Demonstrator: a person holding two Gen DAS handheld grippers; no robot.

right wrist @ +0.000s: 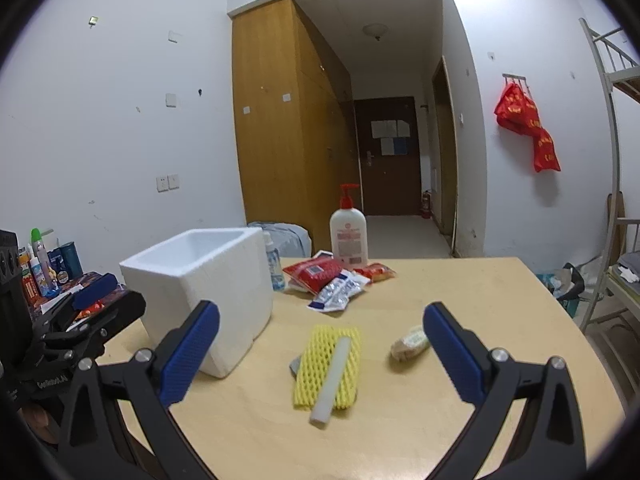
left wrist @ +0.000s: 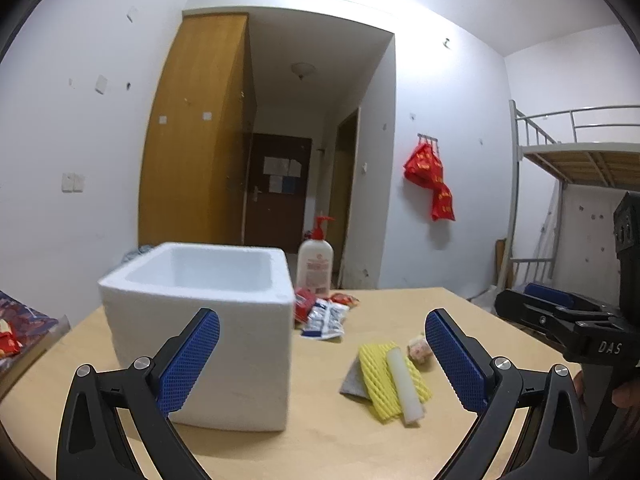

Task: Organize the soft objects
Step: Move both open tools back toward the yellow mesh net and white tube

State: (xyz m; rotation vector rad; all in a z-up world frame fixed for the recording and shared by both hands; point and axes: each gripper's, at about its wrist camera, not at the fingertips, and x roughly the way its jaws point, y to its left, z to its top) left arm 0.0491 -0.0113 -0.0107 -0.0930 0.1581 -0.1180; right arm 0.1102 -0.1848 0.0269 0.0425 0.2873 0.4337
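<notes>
- I count one white foam box (left wrist: 200,320), one yellow foam net (right wrist: 326,366), one white foam stick (right wrist: 334,376), one grey pad (left wrist: 352,384) and one small beige lump (right wrist: 410,344) on my wooden table (right wrist: 460,300)
- At the far side of the table stand one pump bottle (right wrist: 349,232), one small spray bottle (right wrist: 275,266) beside the box, and a pile of red and silver packets (right wrist: 332,284); I cannot count them surely
- The stick lies on top of the net, its long axis running from the lower centre of the right wrist view up and slightly right; the net runs the same way
- The grey pad peeks out from under the net's left edge
- The box stands upright, open side up, in the left half of both views
- My right gripper (right wrist: 320,356) is spread wide and holds nothing; the net and stick lie between its fingers in the frame, the lump just beside the right finger
- My left gripper (left wrist: 322,356) is also spread wide and empty, with the box's corner by its left finger and the net toward its right finger
</notes>
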